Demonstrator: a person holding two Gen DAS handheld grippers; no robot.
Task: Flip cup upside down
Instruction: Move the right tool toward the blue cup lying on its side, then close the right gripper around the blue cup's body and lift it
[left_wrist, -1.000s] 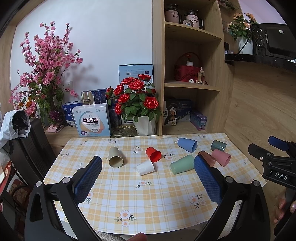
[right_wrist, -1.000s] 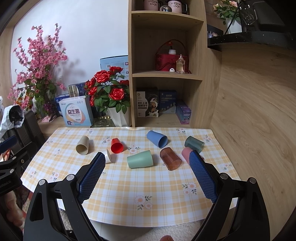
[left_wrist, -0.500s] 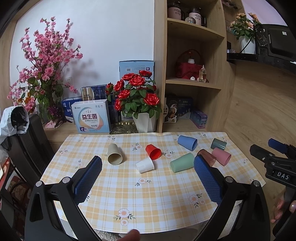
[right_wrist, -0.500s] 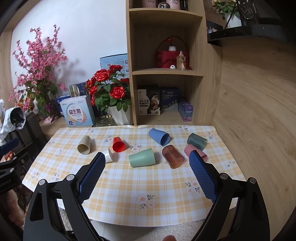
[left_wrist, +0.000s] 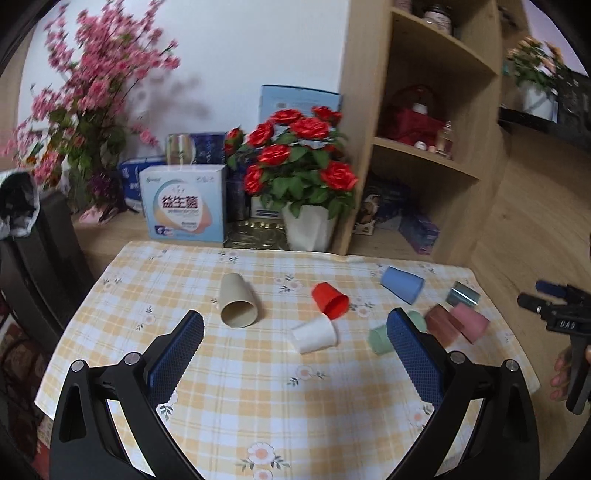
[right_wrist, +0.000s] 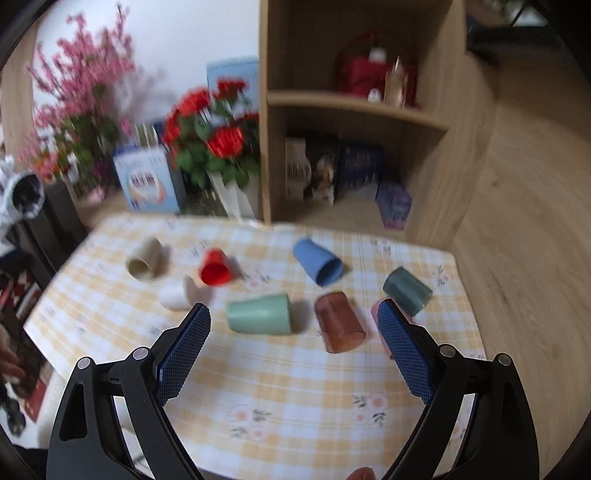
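Right claw (right_wrist: 293, 336) gapes wide and empty above the tabletop (right_wrist: 295, 398) — nearest, just ahead, the brown cup (right_wrist: 341, 323) lies on its side, mouth toward the camera; left claw (left_wrist: 295, 338), also wide, hovers farther back.

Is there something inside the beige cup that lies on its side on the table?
The beige plastic cup turns its open mouth to the left camera; the visible interior looks empty. Its deepest part is in shadow.
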